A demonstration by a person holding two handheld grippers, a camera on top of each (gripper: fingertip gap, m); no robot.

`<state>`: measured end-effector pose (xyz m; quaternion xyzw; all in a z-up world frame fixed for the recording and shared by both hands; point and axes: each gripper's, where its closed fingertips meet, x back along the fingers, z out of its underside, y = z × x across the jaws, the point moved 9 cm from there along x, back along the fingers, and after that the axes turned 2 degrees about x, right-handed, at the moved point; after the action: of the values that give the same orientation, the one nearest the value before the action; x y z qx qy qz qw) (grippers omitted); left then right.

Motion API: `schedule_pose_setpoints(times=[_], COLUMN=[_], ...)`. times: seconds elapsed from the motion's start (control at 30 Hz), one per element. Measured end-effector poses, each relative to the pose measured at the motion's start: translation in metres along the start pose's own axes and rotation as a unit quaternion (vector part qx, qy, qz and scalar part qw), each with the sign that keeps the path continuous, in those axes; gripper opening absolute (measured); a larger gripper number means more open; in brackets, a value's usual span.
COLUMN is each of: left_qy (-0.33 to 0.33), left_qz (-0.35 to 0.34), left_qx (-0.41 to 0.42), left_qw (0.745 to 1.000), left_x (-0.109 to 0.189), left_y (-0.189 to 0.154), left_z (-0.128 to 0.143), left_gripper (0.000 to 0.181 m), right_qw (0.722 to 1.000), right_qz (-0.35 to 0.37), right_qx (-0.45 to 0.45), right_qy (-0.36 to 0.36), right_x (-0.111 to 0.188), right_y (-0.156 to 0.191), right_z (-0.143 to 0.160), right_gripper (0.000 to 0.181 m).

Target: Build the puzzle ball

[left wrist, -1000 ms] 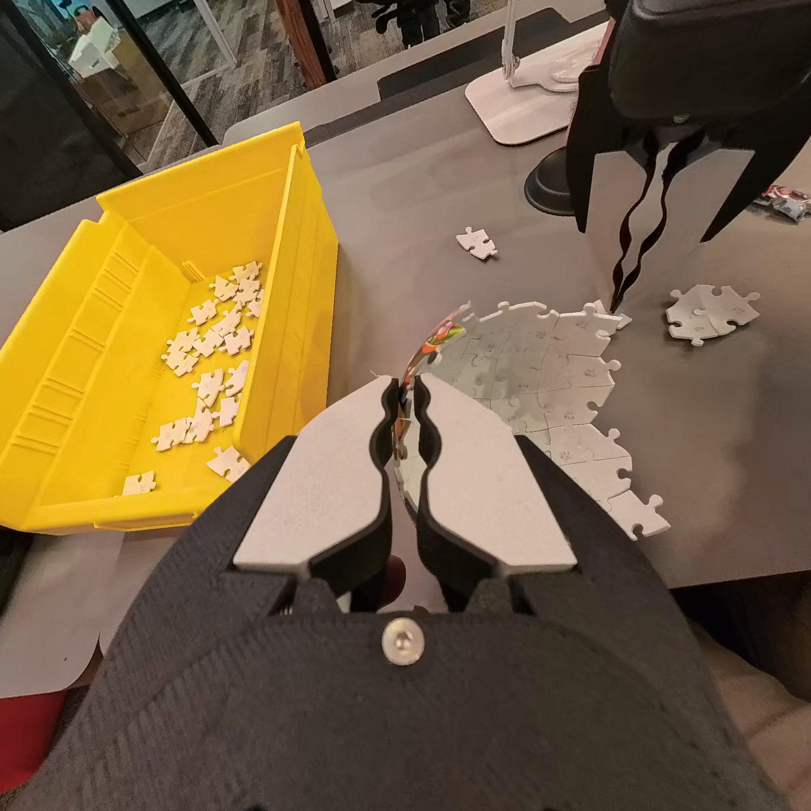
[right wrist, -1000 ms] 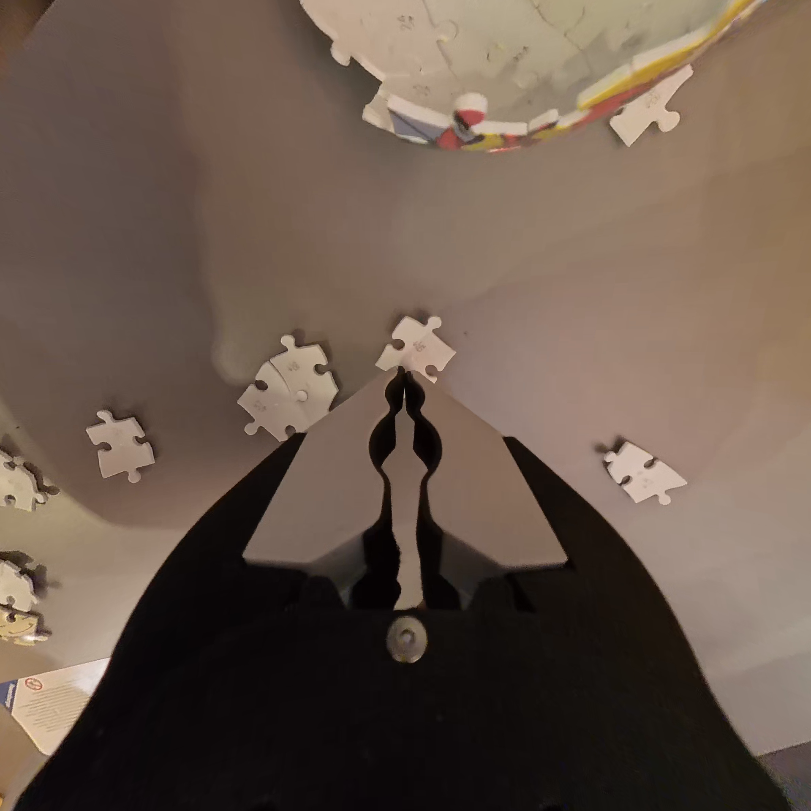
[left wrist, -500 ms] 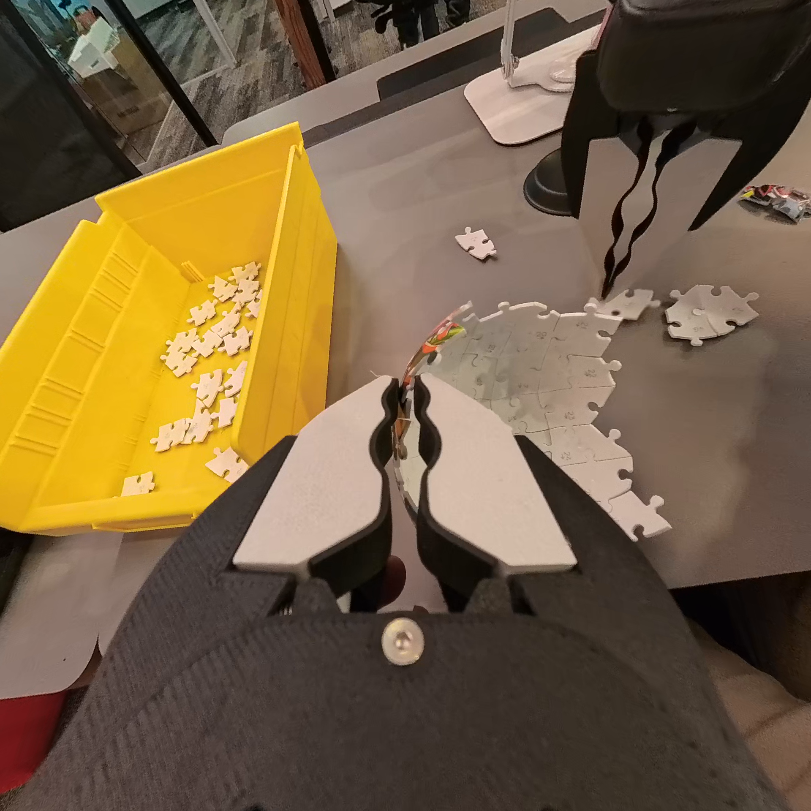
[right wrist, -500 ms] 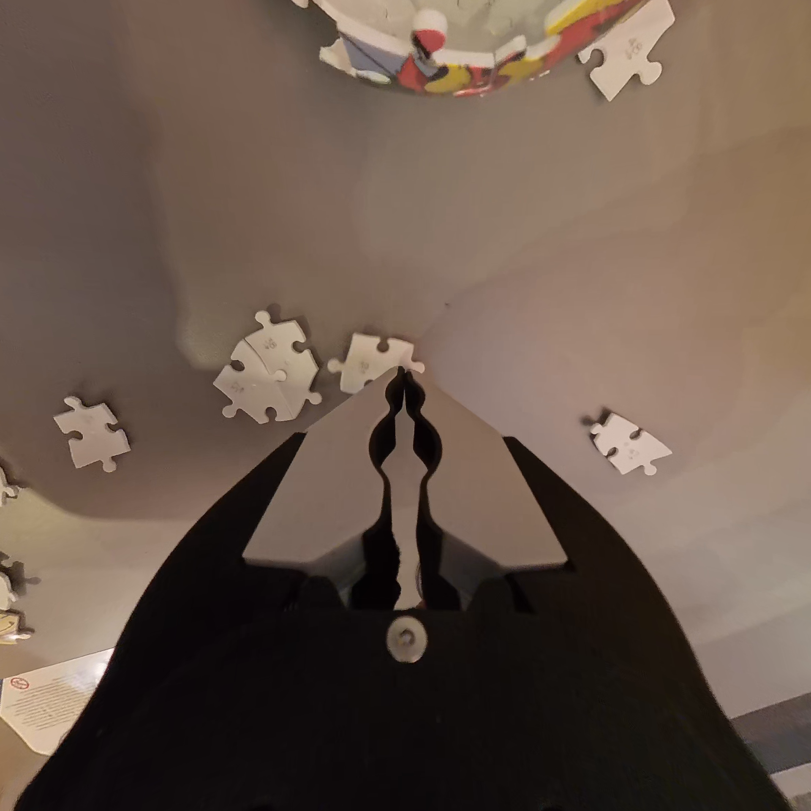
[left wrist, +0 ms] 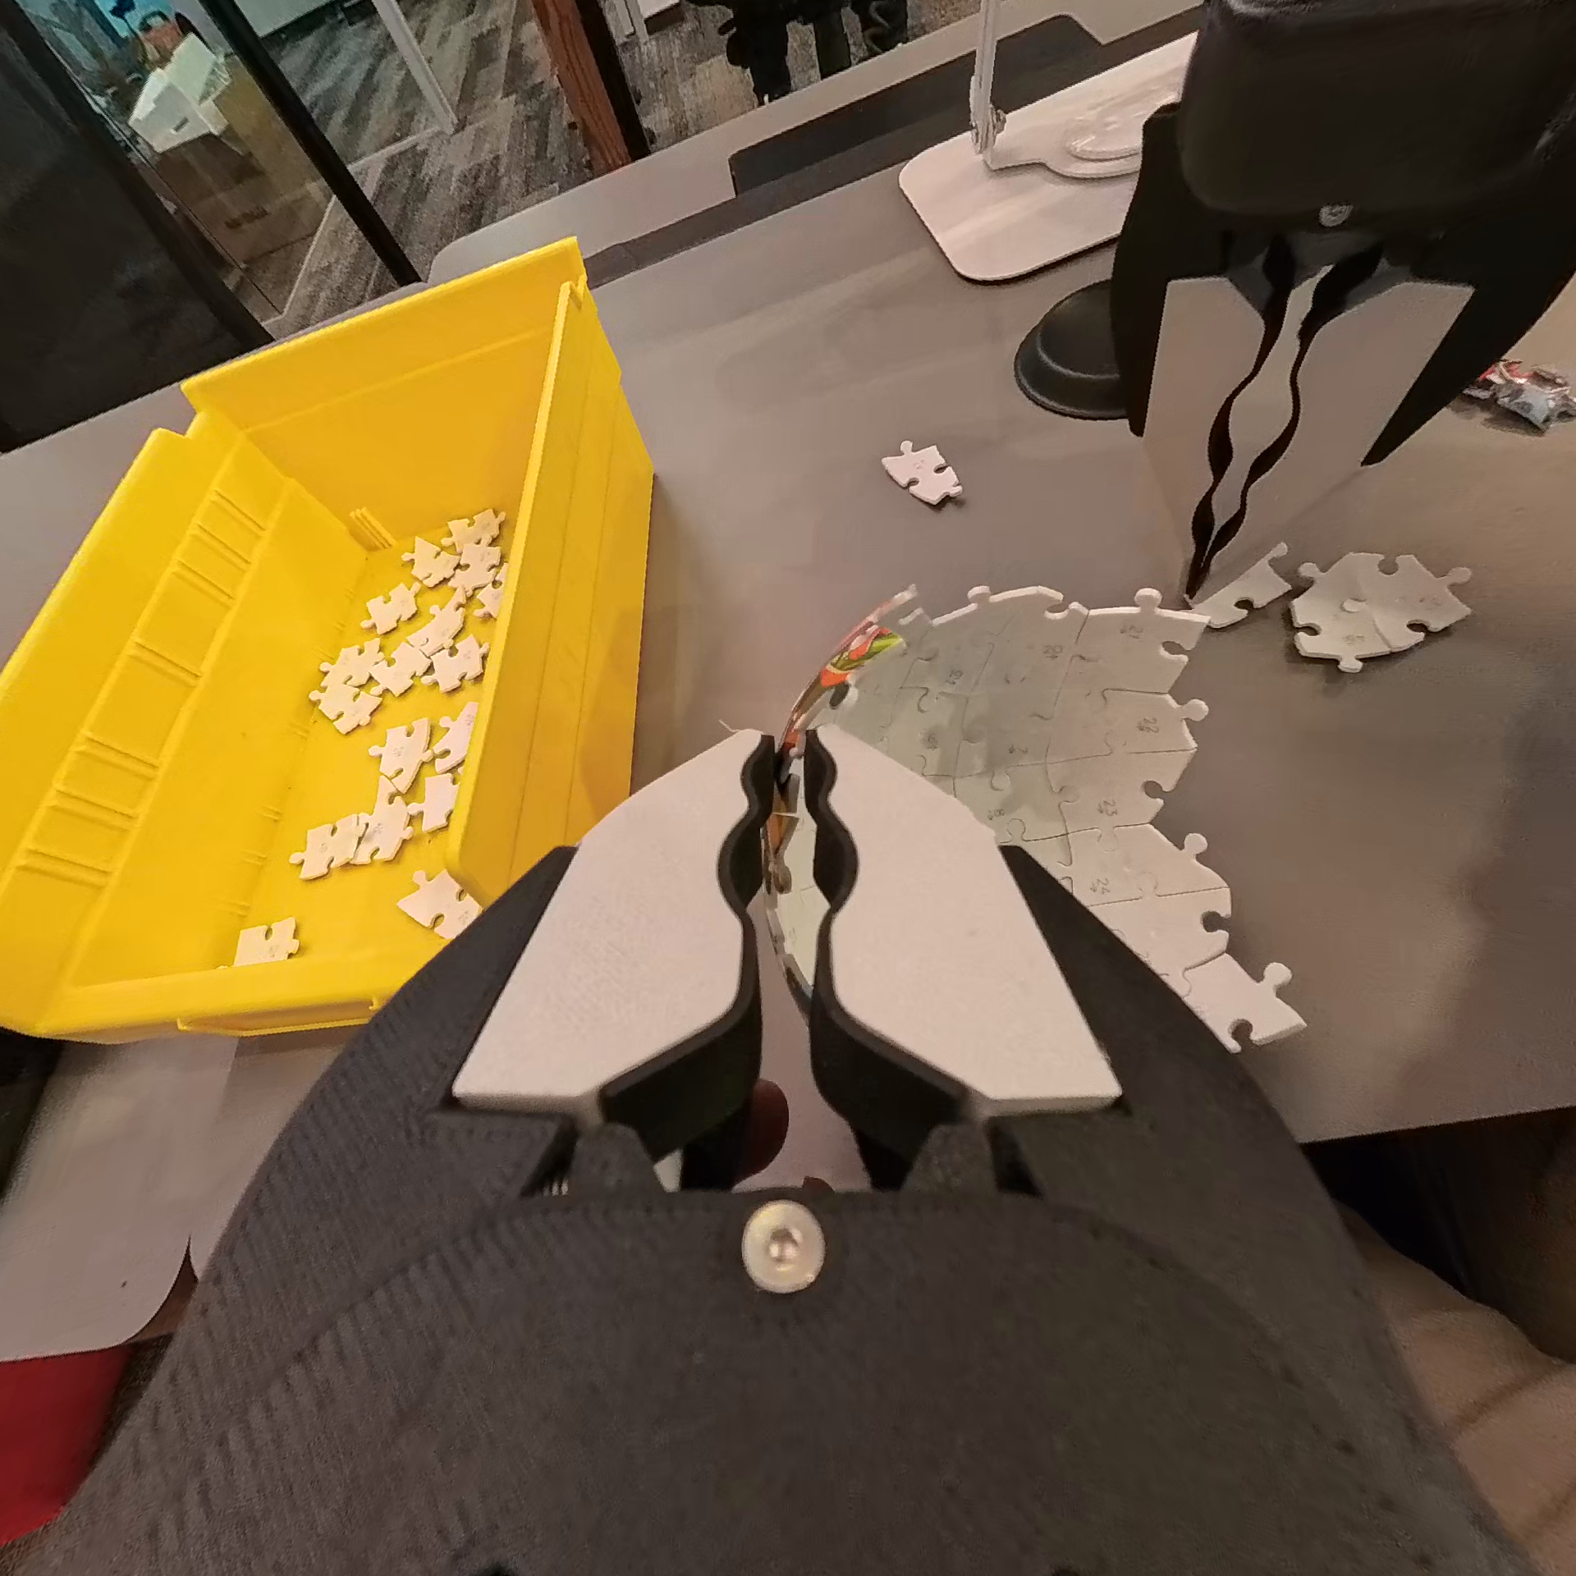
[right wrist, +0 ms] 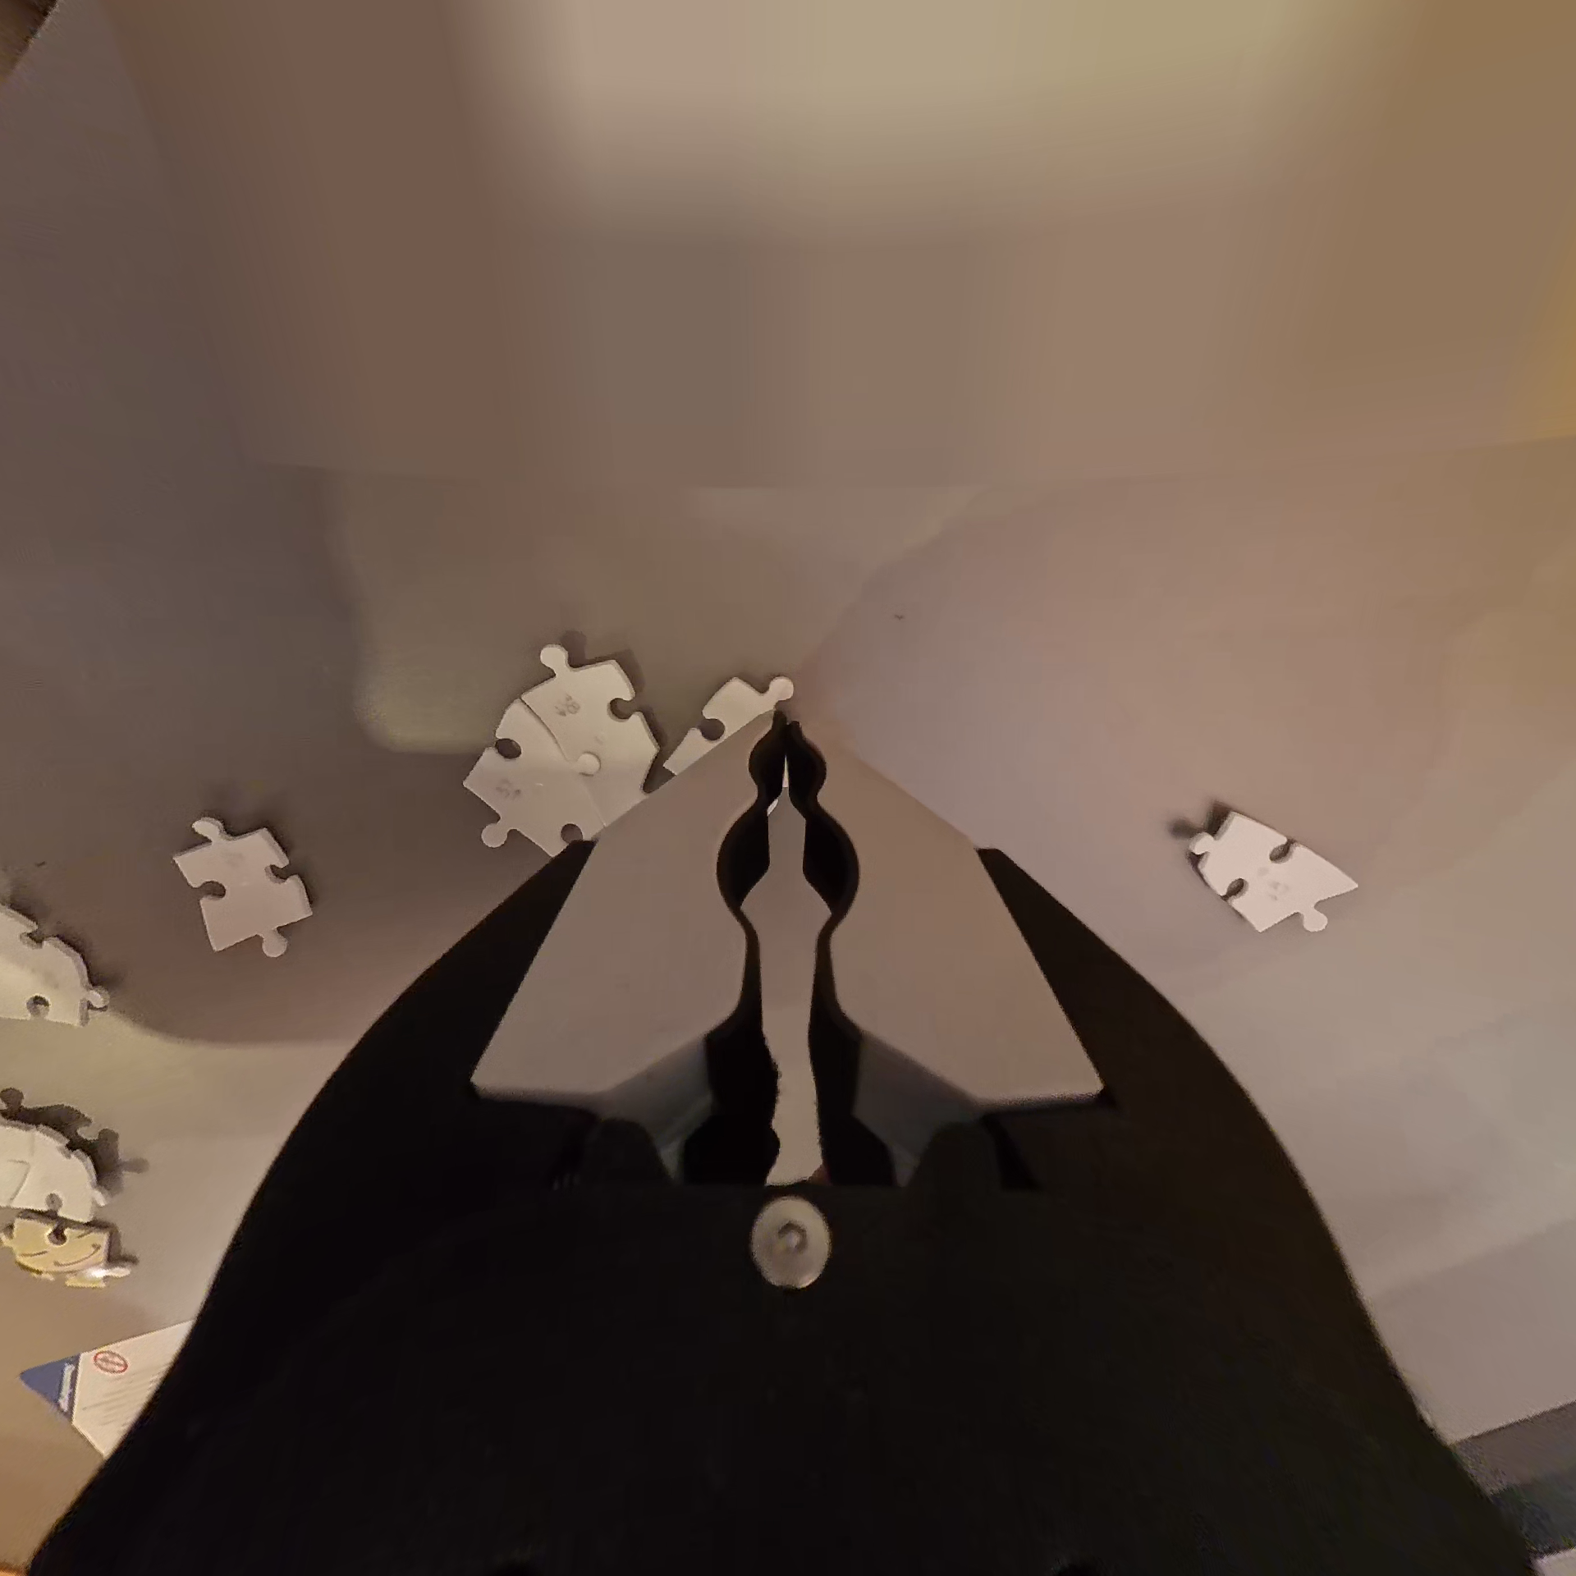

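Observation:
The part-built puzzle ball [left wrist: 1066, 767] is a curved shell lying on the grey table, white inside up, with a coloured outside at its left rim. My left gripper [left wrist: 789, 755] is shut on that left rim. My right gripper [right wrist: 785, 725] is shut, and its tips press on the edge of a loose white piece [right wrist: 733, 712] on the table. That piece lies right beside a joined pair of pieces [right wrist: 563, 759]. In the left wrist view the right gripper [left wrist: 1194, 588] stands beyond the shell's far right corner, with the loose piece [left wrist: 1245, 588] and the joined pair [left wrist: 1373, 610] beside it.
A yellow bin [left wrist: 554, 682] holding several white pieces [left wrist: 409, 682] stands left of the shell. A single piece [left wrist: 921, 469], a black round base [left wrist: 1066, 367] and a white stand base [left wrist: 1006, 213] lie behind. More loose pieces [right wrist: 243, 883] [right wrist: 1271, 870] and a leaflet [right wrist: 111, 1381] surround the right gripper. My right fingertips sit around 20 cm from my left ones. From the right gripper's tips to the white stand base [left wrist: 1006, 213] is close to 30 cm.
My right gripper has moved away from the shell, sliding the loose piece up against the joined pair. The shell has left the right wrist view. My left gripper has not moved.

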<state>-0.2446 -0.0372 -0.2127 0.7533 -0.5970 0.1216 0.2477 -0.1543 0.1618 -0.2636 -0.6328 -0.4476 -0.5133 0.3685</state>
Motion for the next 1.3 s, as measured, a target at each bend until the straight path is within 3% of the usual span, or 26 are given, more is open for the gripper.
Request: schedule_pose_setpoints(times=[0.6,1.3], left_qy=[-0.001,0.000], left_qz=[0.001,0.001], left_qx=[-0.002,-0.004], left_qw=[1.000,1.000], left_x=[0.000,0.000], left_y=[-0.003,-0.002], left_z=[-0.001,0.000], left_gripper=[0.006,0.006], right_qw=[0.995,0.992], right_qz=[0.023,0.037], right_qx=[-0.094,-0.117], right_qy=[-0.019,-0.036], right_x=[0.002,0.001], right_y=[0.002,0.009], right_z=[0.013,0.009], right_gripper=[0.000,0.000])
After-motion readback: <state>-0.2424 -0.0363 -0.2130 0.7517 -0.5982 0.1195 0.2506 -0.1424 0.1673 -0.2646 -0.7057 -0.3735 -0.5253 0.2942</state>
